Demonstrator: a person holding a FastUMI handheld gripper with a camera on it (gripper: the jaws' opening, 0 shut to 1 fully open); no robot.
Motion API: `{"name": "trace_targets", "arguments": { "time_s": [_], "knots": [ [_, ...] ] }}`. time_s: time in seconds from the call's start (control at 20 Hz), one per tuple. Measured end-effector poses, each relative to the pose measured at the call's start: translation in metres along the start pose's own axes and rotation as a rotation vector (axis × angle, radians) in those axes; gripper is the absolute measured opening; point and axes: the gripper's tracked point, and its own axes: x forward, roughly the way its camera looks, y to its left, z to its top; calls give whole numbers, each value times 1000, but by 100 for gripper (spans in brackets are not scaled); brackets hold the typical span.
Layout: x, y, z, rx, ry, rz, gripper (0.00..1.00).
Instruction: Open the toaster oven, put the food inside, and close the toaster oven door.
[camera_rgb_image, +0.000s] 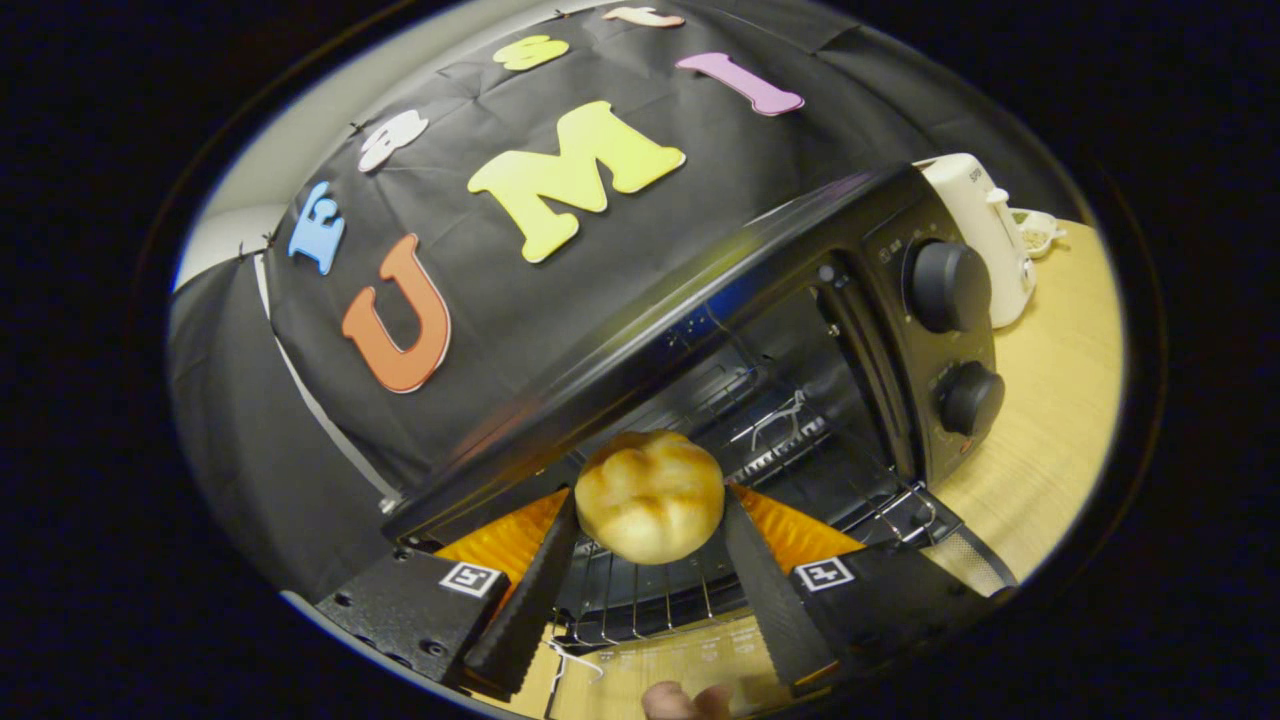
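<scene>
The toaster oven (800, 330) is already opened; its door (690, 655) is seen folded down below the tongs (650, 520), with the wire rack (720, 470) exposed inside the cavity. A bread roll (650, 495) is clenched between both fingers of the tongs, one finger pressed on each side of it. The roll is held at the mouth of the cavity, above the rack's front edge and not yet set down. So the opening step is judged done, loading is about halfway, and release, withdrawal and door closing are left. The roll is near round, so no clear long axis can be told; its scored top is turned toward the camera. The oven is seen tilted in this view, its long axis running from the left corner to the knob panel, and its open front is faced toward the tongs. Two knobs (950, 285) sit on the right panel. A white appliance (985, 235) and a small bowl (1035, 235) are seen beyond, on the wooden surface (1050, 400). A fingertip (685, 700) is seen just below the door.
</scene>
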Motion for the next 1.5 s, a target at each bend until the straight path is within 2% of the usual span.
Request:
{"name": "trace_targets", "arguments": {
  "time_s": [0.15, 0.25, 0.75, 0.85, 1.05, 1.5],
  "knots": [
    [-12, 0, 5, -67, -17, -28, 99],
    [-23, 2, 8, -80, -17, -27, 100],
    [-97, -2, -9, -146, 18, -47, 100],
    [-110, -5, -16, -190, 44, -73, 100],
    [-128, -13, -33, -364, 87, -143, 100],
    [-161, -34, -102, -462, 295, -272, 100]
  ]
}}
